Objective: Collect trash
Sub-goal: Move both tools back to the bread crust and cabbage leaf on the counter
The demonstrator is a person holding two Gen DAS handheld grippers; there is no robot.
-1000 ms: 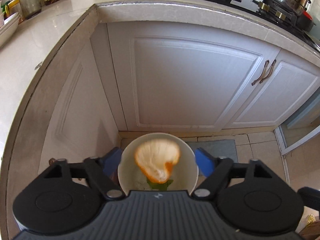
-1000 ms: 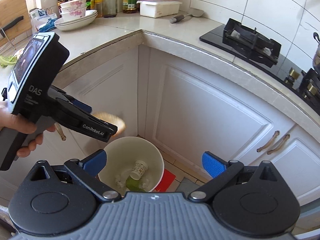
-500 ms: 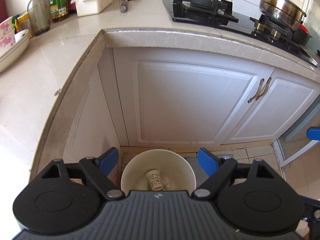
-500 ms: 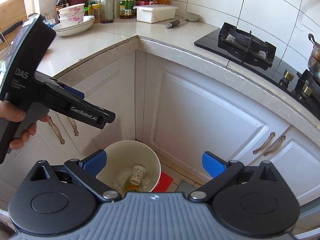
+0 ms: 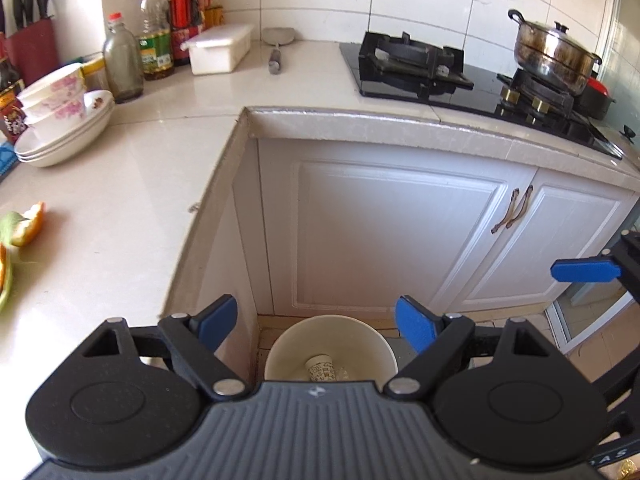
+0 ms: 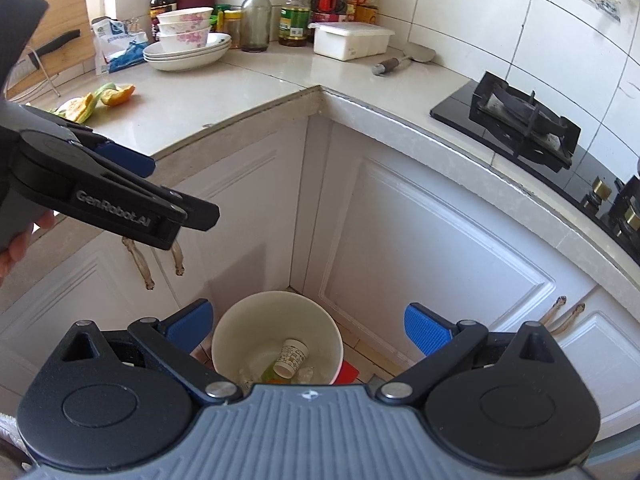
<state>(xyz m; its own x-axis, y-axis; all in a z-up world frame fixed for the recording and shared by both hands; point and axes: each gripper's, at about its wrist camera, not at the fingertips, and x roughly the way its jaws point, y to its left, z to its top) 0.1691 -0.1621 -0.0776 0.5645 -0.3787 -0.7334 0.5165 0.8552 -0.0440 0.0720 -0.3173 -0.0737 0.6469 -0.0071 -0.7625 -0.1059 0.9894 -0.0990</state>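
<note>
A white bin [image 5: 362,340] stands on the floor in the cabinet corner, with a paper cup [image 5: 320,368] lying inside. My left gripper [image 5: 316,324] hovers high above it, open and empty. My right gripper [image 6: 310,324] is also open and empty over the bin [image 6: 240,340], where the cup [image 6: 294,356] rests on green and orange scraps. The left gripper [image 6: 176,190] shows in the right wrist view at the left, held by a hand. Orange peels [image 6: 116,94] lie on the counter, and the left wrist view catches the peels [image 5: 28,224] at its left edge.
Stacked bowls [image 6: 188,40], bottles [image 6: 256,16], a white box [image 6: 352,40] and a spatula [image 6: 400,62] sit at the back of the counter [image 5: 120,200]. A gas hob [image 5: 412,64] with a steel pot [image 5: 556,56] is to the right. White cabinet doors [image 5: 384,240] surround the bin.
An orange peel that was falling between the left fingers over the bin a second ago is gone from sight. My left gripper has risen, still open. The right gripper lifted slightly.
</note>
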